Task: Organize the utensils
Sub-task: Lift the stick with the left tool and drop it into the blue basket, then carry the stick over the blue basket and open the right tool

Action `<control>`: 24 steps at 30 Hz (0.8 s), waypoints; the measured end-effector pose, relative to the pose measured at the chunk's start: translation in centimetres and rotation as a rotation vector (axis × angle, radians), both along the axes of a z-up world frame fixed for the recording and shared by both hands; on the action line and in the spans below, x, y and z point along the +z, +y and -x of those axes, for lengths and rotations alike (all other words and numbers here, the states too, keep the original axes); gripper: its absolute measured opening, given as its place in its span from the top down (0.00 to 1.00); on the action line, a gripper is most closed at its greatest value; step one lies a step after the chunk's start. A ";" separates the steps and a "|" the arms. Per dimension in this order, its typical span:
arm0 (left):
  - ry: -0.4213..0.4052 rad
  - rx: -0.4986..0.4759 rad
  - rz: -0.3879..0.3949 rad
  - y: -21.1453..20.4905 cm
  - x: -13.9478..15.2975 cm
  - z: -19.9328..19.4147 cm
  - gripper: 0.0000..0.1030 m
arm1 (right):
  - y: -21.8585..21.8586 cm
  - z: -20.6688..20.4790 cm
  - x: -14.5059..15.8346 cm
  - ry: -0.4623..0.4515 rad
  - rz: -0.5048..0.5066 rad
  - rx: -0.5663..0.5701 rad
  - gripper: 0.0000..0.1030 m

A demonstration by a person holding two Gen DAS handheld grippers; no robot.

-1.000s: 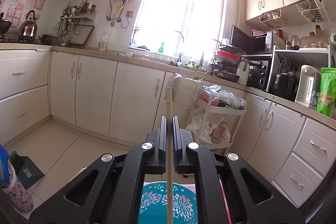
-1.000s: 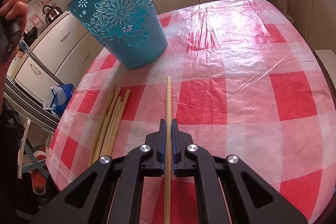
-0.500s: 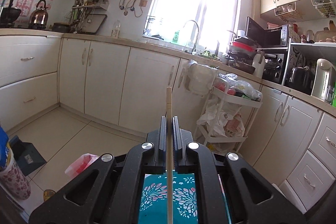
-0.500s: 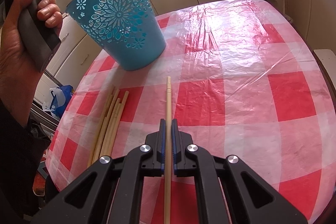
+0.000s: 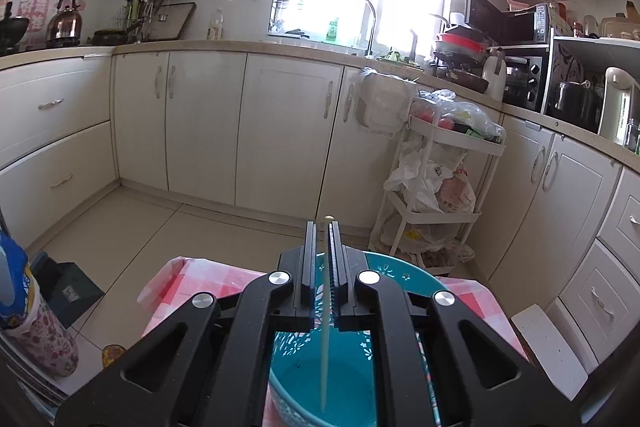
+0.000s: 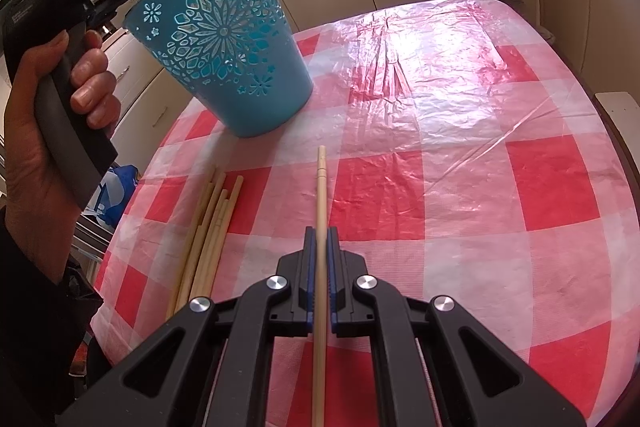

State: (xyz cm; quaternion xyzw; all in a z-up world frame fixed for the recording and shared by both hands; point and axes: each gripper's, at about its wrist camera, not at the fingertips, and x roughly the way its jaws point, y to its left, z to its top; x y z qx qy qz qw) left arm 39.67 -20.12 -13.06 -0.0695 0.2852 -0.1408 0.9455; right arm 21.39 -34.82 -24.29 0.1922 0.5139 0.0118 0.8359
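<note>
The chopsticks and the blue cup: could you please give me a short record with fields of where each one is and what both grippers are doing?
cup: blue cup upright on the checked tablecloth
left gripper: left gripper above the cup's mouth, jaws apart
left chopstick: chopstick hangs between the jaws, lower end inside the cup, looks released
right gripper: right gripper shut on a second chopstick, above the cloth
loose chopsticks: loose chopsticks lying on the cloth, left of the right gripper

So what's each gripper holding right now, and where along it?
Right gripper: a chopstick, clamped mid-length. Left gripper: open, its chopstick loose between the jaws over the blue cup.
</note>
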 end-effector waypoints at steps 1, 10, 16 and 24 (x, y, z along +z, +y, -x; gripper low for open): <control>0.002 0.002 0.000 0.3 0.0 0.3 0.92 | 0.0 0.0 0.1 -0.004 0.001 -0.001 0.94; 0.017 0.097 0.004 6.6 -0.1 6.1 0.46 | -1.0 1.3 2.2 -0.099 -0.022 -0.059 0.94; 0.099 0.089 -0.022 9.4 -3.0 9.6 0.43 | 0.0 1.1 8.3 -0.305 -0.049 -0.066 0.94; 0.234 0.109 0.052 11.9 -7.5 11.6 0.41 | 2.1 -7.2 16.6 -0.561 -0.024 -0.055 0.94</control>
